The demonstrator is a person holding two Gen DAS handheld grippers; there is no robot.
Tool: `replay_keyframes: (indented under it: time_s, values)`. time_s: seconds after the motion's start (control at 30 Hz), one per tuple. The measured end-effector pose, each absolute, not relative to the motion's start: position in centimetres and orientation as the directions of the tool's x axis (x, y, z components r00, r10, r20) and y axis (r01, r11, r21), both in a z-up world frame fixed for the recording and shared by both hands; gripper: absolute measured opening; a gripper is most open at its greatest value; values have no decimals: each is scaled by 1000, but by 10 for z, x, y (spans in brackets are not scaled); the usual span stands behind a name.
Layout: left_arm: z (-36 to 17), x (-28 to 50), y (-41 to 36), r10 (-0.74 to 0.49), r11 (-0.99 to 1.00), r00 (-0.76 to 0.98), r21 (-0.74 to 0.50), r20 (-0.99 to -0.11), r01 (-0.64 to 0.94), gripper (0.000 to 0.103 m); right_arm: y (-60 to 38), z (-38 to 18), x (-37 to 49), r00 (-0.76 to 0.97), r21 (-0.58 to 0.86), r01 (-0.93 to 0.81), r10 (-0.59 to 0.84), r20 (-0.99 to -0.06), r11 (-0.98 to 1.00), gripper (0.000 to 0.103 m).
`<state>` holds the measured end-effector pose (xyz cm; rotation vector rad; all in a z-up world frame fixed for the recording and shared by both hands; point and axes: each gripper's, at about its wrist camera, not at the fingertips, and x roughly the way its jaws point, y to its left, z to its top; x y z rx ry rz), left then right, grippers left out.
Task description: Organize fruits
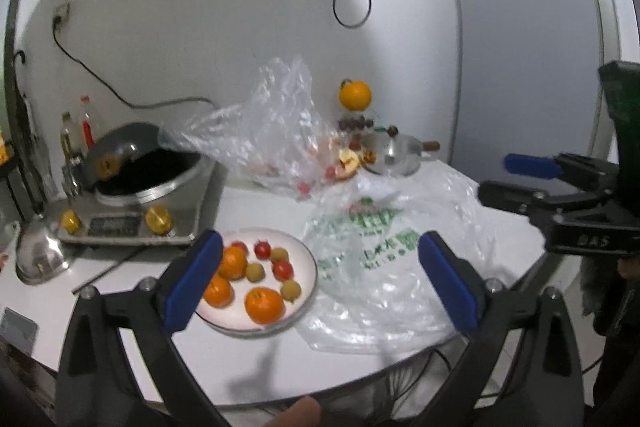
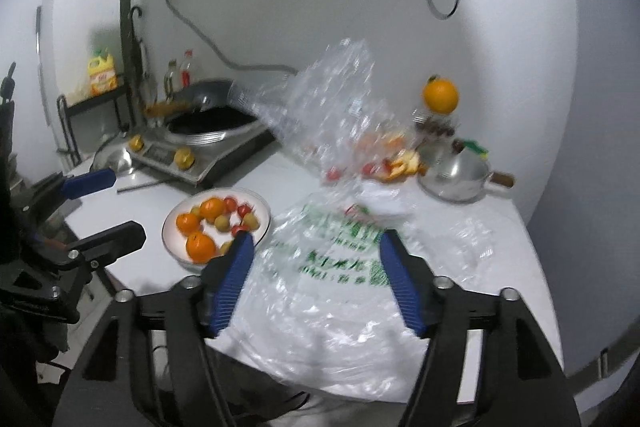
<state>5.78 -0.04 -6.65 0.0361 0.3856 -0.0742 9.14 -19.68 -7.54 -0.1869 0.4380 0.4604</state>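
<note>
Fruit (image 1: 264, 304) is already gathered on a white plate (image 1: 310, 281) at the near left of the surface (image 1: 256, 203): three oranges, a few small red fruits and several small yellow-green ones, lying loosely side by side. That part looks done. What seems left sits at the far side: a clear bag (image 1: 276, 131) standing crumpled with red and orange pieces showing through it, small red fruits just beside its base, and what may be a cut fruit near a steel pan (image 1: 394, 155). A single orange (image 1: 355, 95) perches on something beyond the pan; its support is too blurred to name. So I judge the sorting to be partway through.

Just right of the plate lies a flattened printed bag (image 1: 372, 247) with green lettering, too smeared to read in either view. The right tongs body shows "DAS" in the left view, partly hidden, so perhaps incomplete.

Left tongs (image 1: 320, 277) are spread wide and hold nothing, hanging over the near edge between plate and printed bag. Right tongs (image 2: 316, 277) are likewise spread and hold nothing, above the printed bag. A cooker (image 1: 132, 215) with a wok stands at the far left.
</note>
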Motion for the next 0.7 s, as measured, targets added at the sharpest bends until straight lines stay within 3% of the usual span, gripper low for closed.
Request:
replay_keyframes:
  time_s: [0.33, 0.7]
  values:
    - [-15, 37, -2, -25, 1000, 966, 11, -258, 29, 103, -215, -31, 67, 875, -87, -419, 377, -303, 904, 77]
    - [21, 17, 0, 25, 1000, 984, 14, -175, -23, 103, -212, 0, 49, 903, -104, -400, 372, -217, 910, 78]
